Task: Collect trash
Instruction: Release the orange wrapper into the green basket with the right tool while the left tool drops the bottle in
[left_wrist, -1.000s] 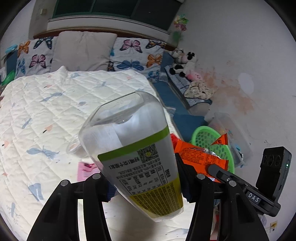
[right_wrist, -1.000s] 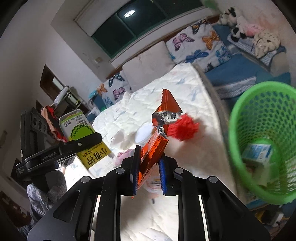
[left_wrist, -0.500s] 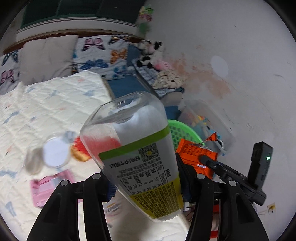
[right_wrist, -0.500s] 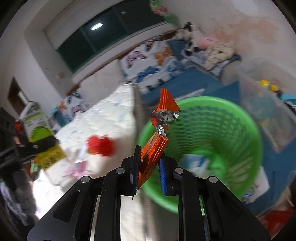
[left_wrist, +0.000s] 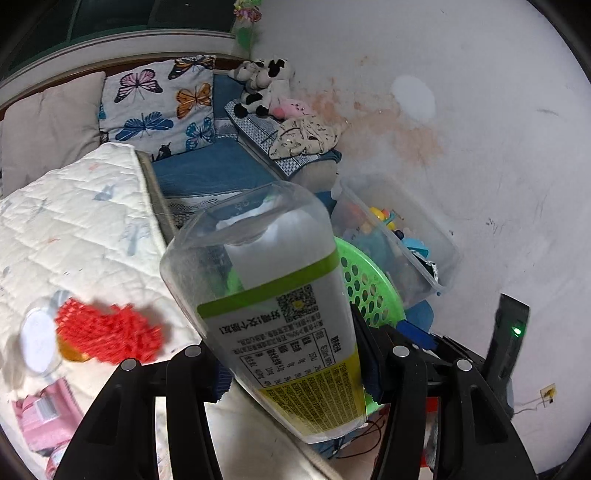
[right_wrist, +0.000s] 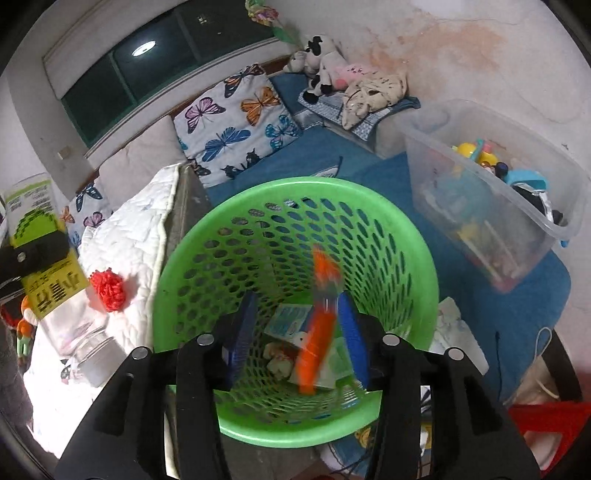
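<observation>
An orange wrapper is released by the opening right gripper over the green basket — next, the clear bottle, clamped in the left gripper, is due there.

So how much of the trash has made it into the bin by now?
Some cartons already lie in the green basket. The right gripper is opening, dropping an orange wrapper in. The left gripper holds a bottle. A red mesh ball and pink packet remain on the bed.
</observation>
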